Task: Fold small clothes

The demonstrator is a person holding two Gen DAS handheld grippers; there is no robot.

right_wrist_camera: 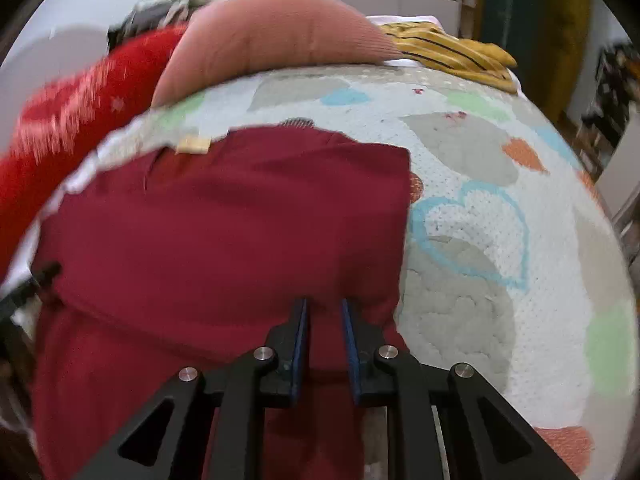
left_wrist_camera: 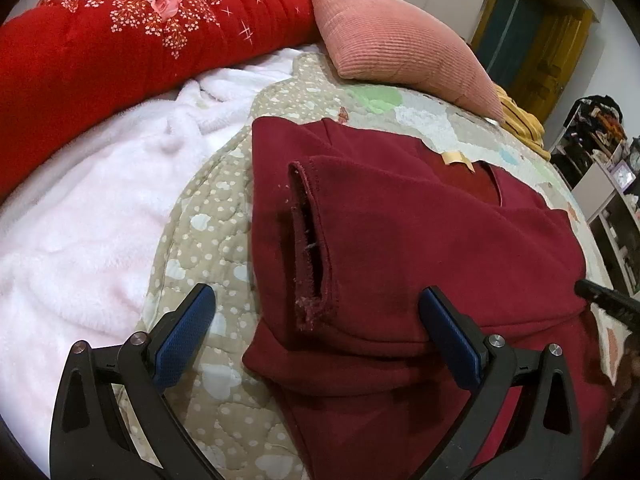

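- Maroon top lying on the bed's quilt, sleeves already folded in over the body; one cuff opening facing up near its left edge, tan neck label at the far end.
- Judged partly done: side folds made, the lengthwise fold of hem toward collar apparently left.
- Right gripper: fingers nearly closed, pinching a ridge of the top near its near right corner.
- Left gripper: fingers spread wide over the near left part of the top, blue pads clear of the cloth as far as visible; nothing grasped.
- Likely next: left fingers closing on the near left corner so both corners can lift together.
- Edges: right side of the top straight and well apart from the bed's edge; left side close to the white fleece blanket.
- Open room: bare quilt to the right of the top and beyond the collar.
- Far limit: pink pillow and red floral blanket near the collar end, yellow striped cloth farther back.
- Risk, as a judgement: one-sided lift could skew the folded sleeves.
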